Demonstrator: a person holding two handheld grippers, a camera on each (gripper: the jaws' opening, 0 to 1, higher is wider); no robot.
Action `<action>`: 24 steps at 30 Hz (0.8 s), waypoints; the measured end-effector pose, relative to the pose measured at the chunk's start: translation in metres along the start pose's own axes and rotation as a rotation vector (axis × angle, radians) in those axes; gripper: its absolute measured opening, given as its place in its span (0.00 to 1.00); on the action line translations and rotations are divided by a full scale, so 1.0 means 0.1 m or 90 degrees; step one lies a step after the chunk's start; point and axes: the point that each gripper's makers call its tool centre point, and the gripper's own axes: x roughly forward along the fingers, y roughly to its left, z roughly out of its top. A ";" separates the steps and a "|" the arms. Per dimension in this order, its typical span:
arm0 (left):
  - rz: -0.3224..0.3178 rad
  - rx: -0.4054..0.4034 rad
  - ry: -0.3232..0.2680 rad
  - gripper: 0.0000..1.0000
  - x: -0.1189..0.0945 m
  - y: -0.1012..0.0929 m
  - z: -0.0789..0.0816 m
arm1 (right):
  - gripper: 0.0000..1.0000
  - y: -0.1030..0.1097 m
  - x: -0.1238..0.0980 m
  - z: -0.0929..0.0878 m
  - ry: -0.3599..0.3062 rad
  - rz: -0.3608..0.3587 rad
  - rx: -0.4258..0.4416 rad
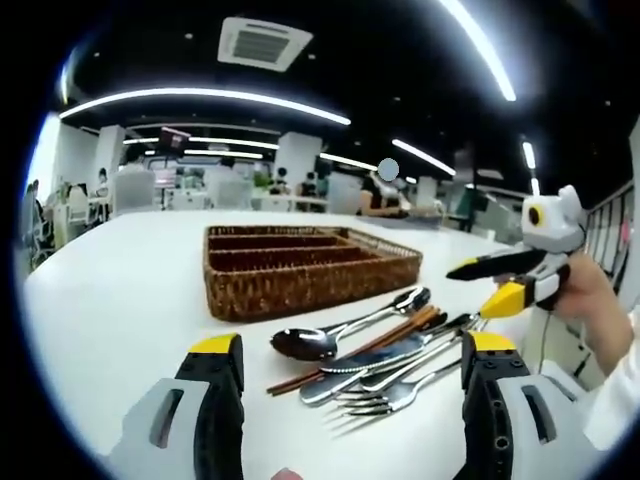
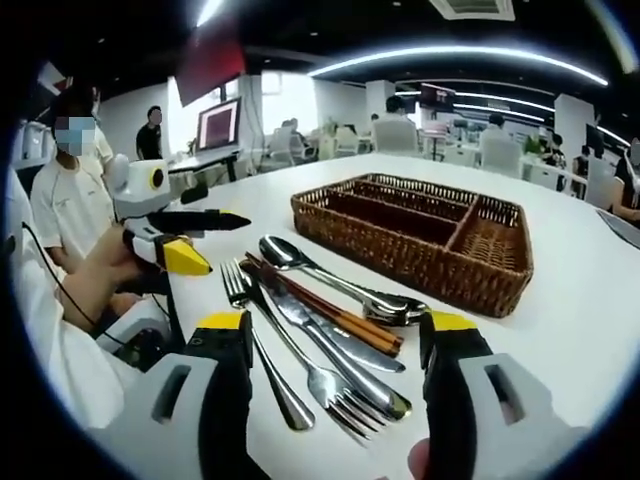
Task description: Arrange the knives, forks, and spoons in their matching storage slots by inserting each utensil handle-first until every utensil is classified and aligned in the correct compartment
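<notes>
Nearest jaws: left hand-held gripper rises from the bottom of the left gripper view, yellow-tipped jaws wide apart, released, nothing between them; it also shows at the left of the right gripper view, held in a hand.
Right hand-held gripper: likewise spread and released, just short of the utensil pile; it also shows at the right of the left gripper view, jaws parted, held by a hand.
Utensil pile: loose heap on the white desk, between the two hand-held grippers and in front of the basket, none of it in a slot.
Spoon: one large spoon lies with its bowl toward the left gripper's camera and its handle running toward the basket; a second spoon bowl sits at the far end of the pile in the right gripper view.
Forks: fork with tines pointing toward the left gripper's camera; another fork beside the pile's left edge in the right gripper view.
Knife: table knife lying among the forks, overlapped by them.
Chopsticks: brown pair running lengthwise through the heap, touching the metalware.
Basket: woven wicker organiser with long parallel compartments and one short cross compartment, just beyond the pile.
Room: open office behind, long ceiling light strips, people seated at distant desks.
</notes>
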 end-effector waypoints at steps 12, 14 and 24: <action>-0.007 -0.012 -0.005 0.90 -0.01 0.00 -0.02 | 0.66 0.05 0.13 0.05 0.006 0.031 -0.036; -0.007 -0.013 -0.005 0.90 -0.01 0.00 -0.02 | 0.65 0.07 0.15 0.07 0.006 0.038 -0.040; -0.012 -0.019 -0.014 0.90 -0.02 0.00 0.00 | 0.58 0.09 0.31 0.12 0.014 0.060 -0.068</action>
